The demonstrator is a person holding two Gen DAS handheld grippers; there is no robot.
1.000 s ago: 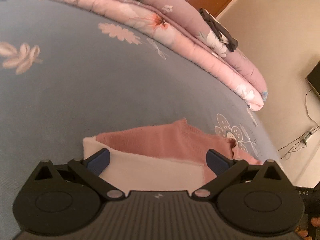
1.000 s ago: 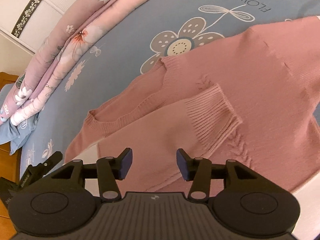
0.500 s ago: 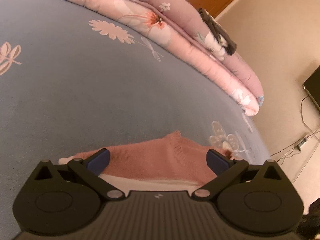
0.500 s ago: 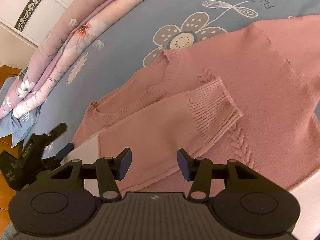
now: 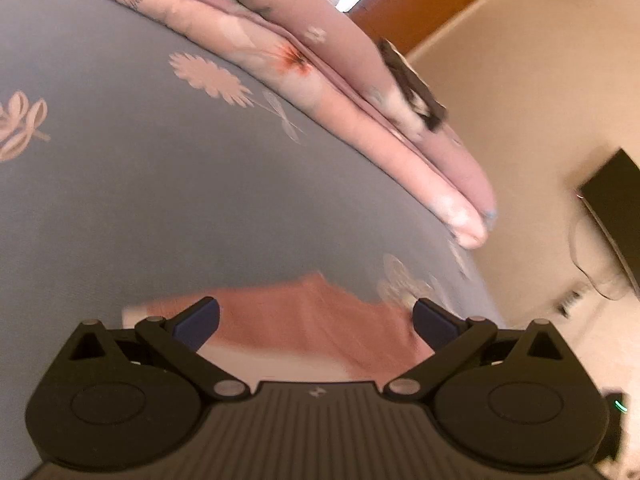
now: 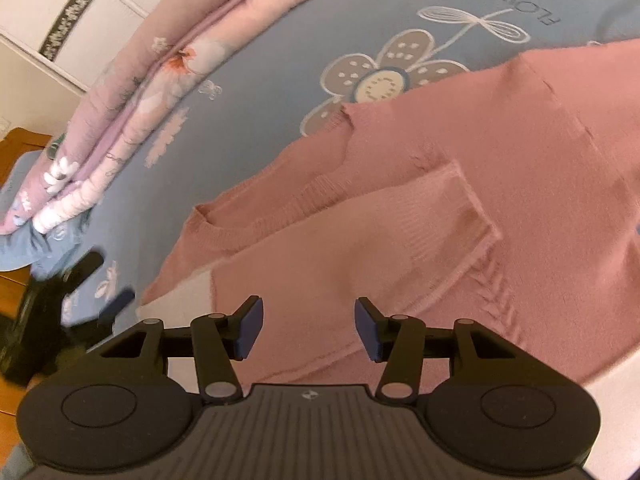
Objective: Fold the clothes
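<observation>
A pink knit sweater (image 6: 500,148) with white trim lies flat on the blue flowered bedsheet (image 6: 280,40). One sleeve (image 6: 360,248) is folded across its chest, ribbed cuff pointing right. My right gripper (image 6: 309,326) hovers open just above that sleeve, holding nothing. In the left wrist view the sweater's shoulder edge (image 5: 312,320) shows blurred between the wide-open fingers of my left gripper (image 5: 316,322), which holds nothing. The left gripper (image 6: 86,292) also appears dark and blurred at the sweater's left side in the right wrist view.
A folded pink floral quilt (image 5: 304,68) lies along the far side of the bed, a dark garment (image 5: 412,84) on top. The bed edge drops to a beige floor (image 5: 540,216) at right, with a black TV (image 5: 616,200) and cables. A wooden floor (image 6: 16,292) lies left.
The left gripper has pulled back and tilted up, so less of the sweater shows between its fingers; the view is motion-blurred. The right gripper has drifted slightly over the folded sleeve. Both stay open.
</observation>
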